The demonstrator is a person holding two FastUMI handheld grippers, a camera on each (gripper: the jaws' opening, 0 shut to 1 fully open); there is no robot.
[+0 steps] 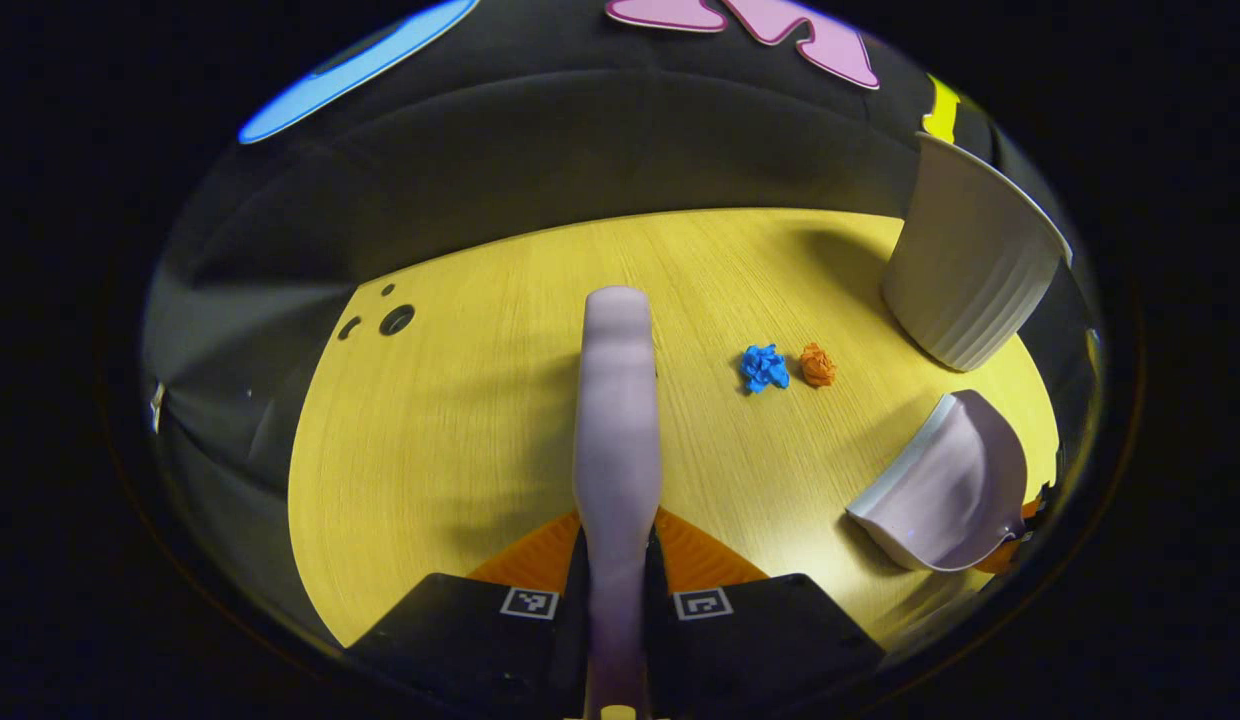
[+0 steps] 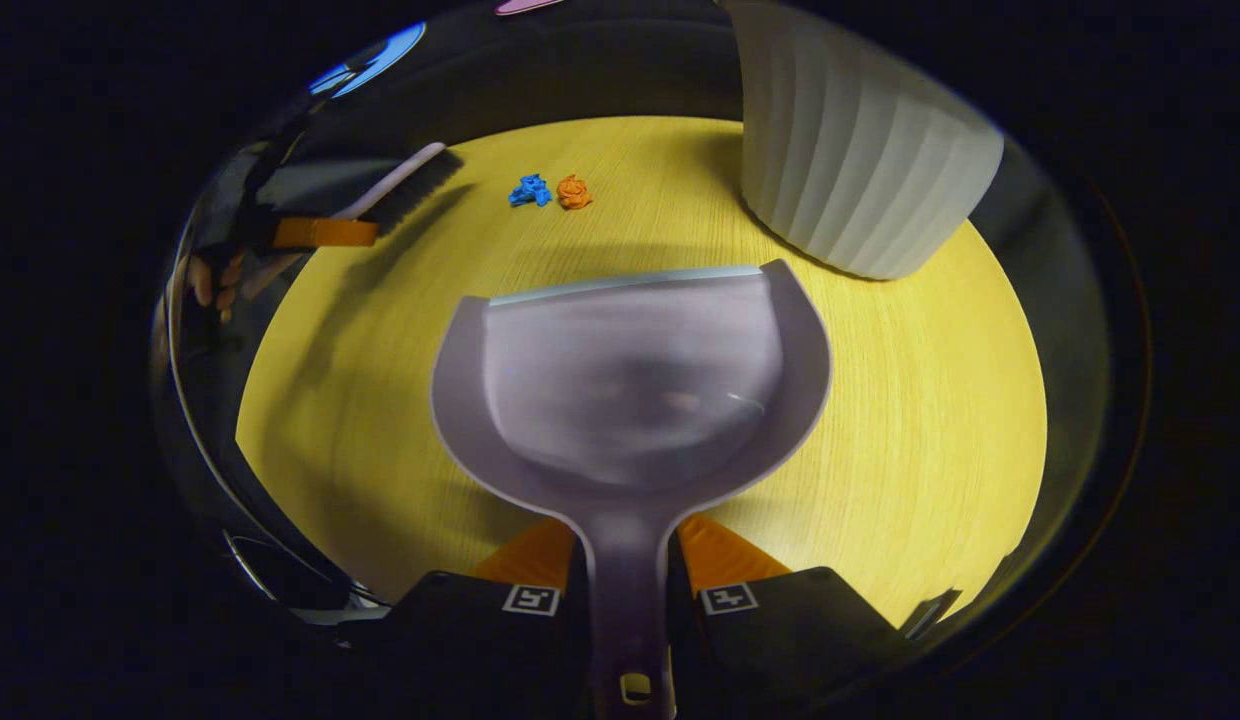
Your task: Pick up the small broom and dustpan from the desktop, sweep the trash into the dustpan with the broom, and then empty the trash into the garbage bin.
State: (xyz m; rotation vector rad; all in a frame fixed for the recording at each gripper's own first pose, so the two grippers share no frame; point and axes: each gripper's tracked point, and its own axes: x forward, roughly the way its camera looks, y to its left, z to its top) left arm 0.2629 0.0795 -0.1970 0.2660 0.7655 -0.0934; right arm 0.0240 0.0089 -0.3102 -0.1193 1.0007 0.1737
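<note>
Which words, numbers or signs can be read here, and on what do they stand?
No readable word or number.
Left gripper, shut on the broom: two square black-and-white markers, a code, not text.
Right gripper, shut on the dustpan: two such markers too.
Bin, table, paper scraps: no print.

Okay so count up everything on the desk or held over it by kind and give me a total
Crumpled paper scraps: 2, the blue scrap and the orange scrap
Brooms: 1, the small broom in the left gripper
Dustpans: 1, the dustpan in the right gripper
Garbage bins: 1, the white ribbed bin
Total: 5
</note>
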